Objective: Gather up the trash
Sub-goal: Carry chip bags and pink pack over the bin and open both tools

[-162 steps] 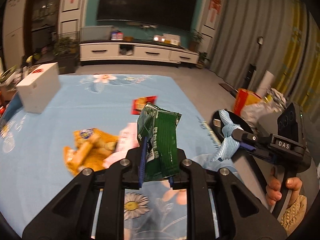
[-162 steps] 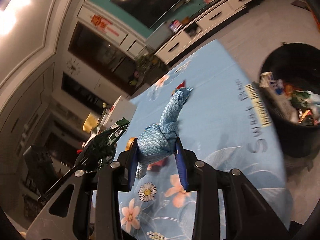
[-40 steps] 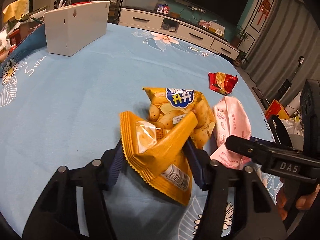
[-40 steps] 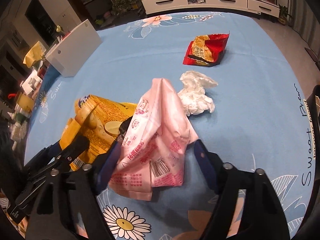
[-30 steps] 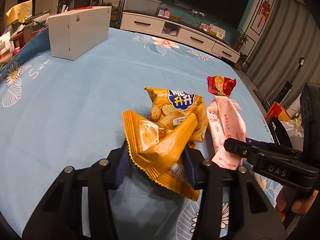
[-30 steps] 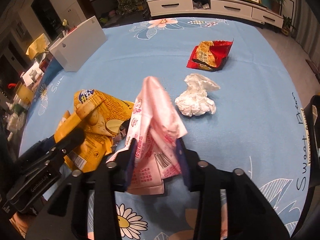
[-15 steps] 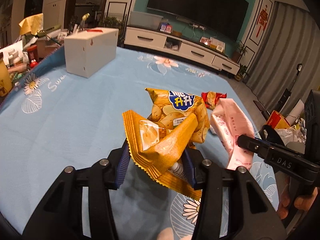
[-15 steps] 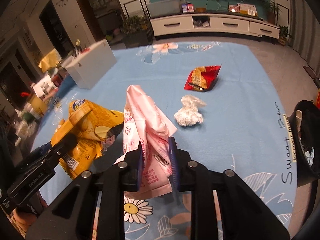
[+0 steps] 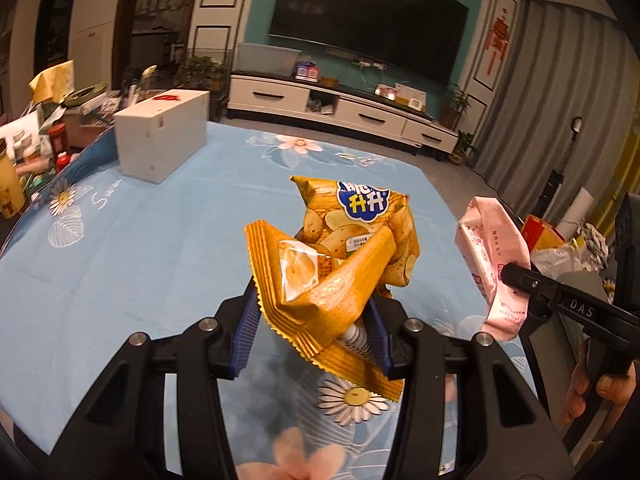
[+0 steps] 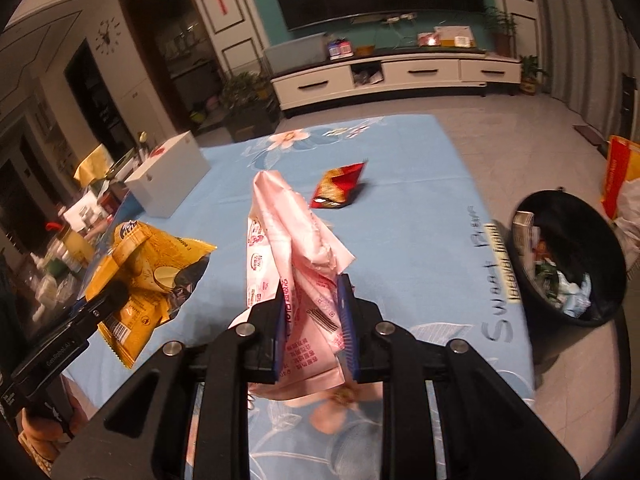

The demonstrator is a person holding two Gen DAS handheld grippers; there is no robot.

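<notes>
My left gripper (image 9: 314,332) is shut on a bunch of yellow chip bags (image 9: 340,264) and holds them above the blue flowered tablecloth (image 9: 152,240). They also show in the right wrist view (image 10: 144,276). My right gripper (image 10: 314,332) is shut on a pink wrapper (image 10: 296,256), lifted off the table; it also shows in the left wrist view (image 9: 490,260). A red snack wrapper (image 10: 340,187) lies on the cloth farther back. The black trash bin (image 10: 568,264) with several pieces of trash stands on the floor at the table's right edge.
A white box (image 9: 162,140) stands at the far left of the table, with clutter (image 9: 36,140) beyond the left edge. A white TV cabinet (image 10: 384,76) lines the far wall. Bags (image 10: 620,176) lie on the floor behind the bin.
Both grippers have closed on their wrappers and lifted them off the table. The white tissue near the red wrapper is hidden now behind the pink wrapper.
</notes>
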